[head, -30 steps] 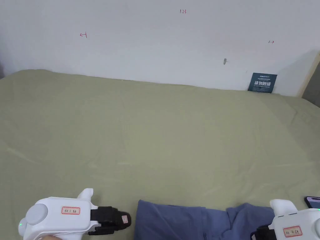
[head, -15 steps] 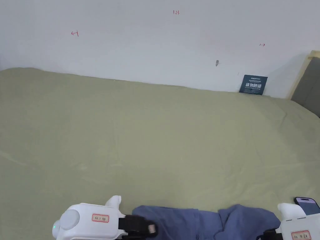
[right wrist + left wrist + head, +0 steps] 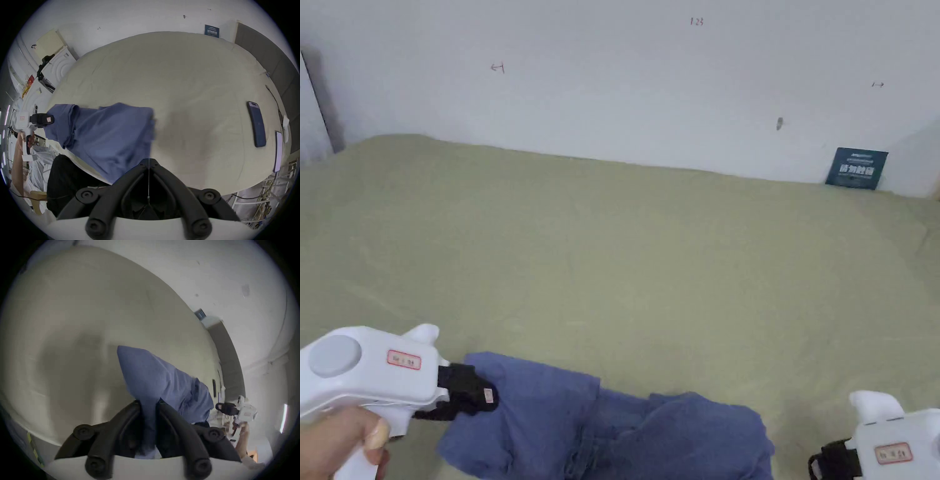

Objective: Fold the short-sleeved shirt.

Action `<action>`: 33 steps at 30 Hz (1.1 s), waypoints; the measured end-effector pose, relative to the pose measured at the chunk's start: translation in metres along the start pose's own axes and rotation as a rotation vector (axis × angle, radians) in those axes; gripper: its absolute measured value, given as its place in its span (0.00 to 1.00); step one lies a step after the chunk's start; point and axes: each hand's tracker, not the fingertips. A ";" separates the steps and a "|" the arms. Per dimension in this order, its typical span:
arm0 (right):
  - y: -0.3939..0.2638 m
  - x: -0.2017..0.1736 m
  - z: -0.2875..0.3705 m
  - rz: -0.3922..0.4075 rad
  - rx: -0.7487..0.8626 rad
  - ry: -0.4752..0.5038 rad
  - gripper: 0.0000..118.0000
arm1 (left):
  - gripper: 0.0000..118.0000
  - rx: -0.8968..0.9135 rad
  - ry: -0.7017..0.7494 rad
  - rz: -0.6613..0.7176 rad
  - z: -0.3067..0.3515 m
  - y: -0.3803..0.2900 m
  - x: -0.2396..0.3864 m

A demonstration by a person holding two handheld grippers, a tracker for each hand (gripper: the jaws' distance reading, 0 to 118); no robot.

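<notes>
A blue short-sleeved shirt (image 3: 600,425) is seen bunched at the near edge of a bed covered by a pale green sheet (image 3: 650,262). The shirt is crumpled, with a flatter flap at its left end and a rumpled mound toward the right.

The left gripper (image 3: 487,395) is held in a hand (image 3: 337,440) at the lower left of the head view. Its black jaws are closed on the left edge of the shirt. In the left gripper view, a fold of the blue cloth (image 3: 148,404) is pinched between the two jaws, both of which press on it, and the cloth rises from them in a raised peak above the sheet.

The right gripper (image 3: 814,465) is seen at the lower right corner of the head view, just beside the right end of the shirt. In the right gripper view its jaws (image 3: 148,160) are brought together at the tips with no cloth between them; the shirt (image 3: 103,129) lies to their left, and whether it is touched cannot be told.

A phone (image 3: 256,124) lies on the sheet well to the right of the shirt. A dark blue sign (image 3: 856,167) is propped against the white wall (image 3: 625,81) at the far edge of the bed.
</notes>
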 end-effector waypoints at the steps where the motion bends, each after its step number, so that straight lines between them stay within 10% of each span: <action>1: 0.002 -0.005 -0.005 0.001 -0.004 0.009 0.00 | 0.08 0.013 0.006 0.000 0.013 0.001 -0.004; 22: -0.005 0.011 -0.004 -0.055 -0.010 -0.031 0.00 | 0.09 -0.256 -0.333 -0.173 -0.138 -0.047 0.188; 24: -0.006 0.015 -0.006 -0.066 -0.011 -0.032 0.00 | 0.20 -0.268 -0.371 -0.138 -0.151 -0.049 0.185; 26: -0.008 0.017 -0.007 -0.077 -0.018 -0.041 0.00 | 0.71 -0.301 -0.457 -0.046 -0.158 -0.054 0.177; 28: -0.009 0.019 -0.008 -0.083 -0.020 -0.041 0.00 | 0.86 -0.275 -0.488 -0.018 -0.151 -0.056 0.167; 31: -0.008 0.017 -0.009 -0.085 -0.022 -0.033 0.00 | 0.83 -0.202 -0.430 -0.095 -0.134 -0.052 0.162; 33: -0.006 0.014 -0.010 -0.078 -0.020 -0.032 0.00 | 0.58 -0.164 -0.389 -0.164 -0.125 -0.050 0.161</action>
